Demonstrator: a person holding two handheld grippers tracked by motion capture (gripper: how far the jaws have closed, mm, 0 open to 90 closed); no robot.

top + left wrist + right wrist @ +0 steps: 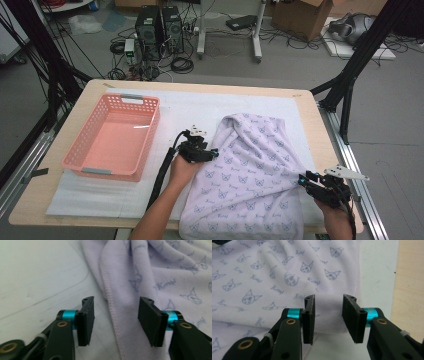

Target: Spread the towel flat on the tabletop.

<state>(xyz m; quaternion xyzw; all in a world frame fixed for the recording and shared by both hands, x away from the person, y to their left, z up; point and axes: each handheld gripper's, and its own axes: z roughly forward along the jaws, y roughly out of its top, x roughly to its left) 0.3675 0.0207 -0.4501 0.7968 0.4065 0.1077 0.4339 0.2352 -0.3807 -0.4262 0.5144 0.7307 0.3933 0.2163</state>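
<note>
A lavender towel [250, 165] printed with small cat faces lies rumpled on the right half of the table and hangs over the front edge. My left gripper [212, 152] is at the towel's left side. In the left gripper view it [116, 315] is open, with the stitched hem [110, 302] running between its jaws, untouched by the pads. My right gripper [302, 179] sits at the towel's right edge. In the right gripper view it [328, 312] is open too, with a folded edge of the towel [274, 277] lying in the gap.
A pink plastic basket [132, 98] stands on the left of the white mat [190, 107], with nothing in it. The wooden table [312, 125] ends close to my right gripper. Black frame posts, cables and computer towers stand on the floor beyond.
</note>
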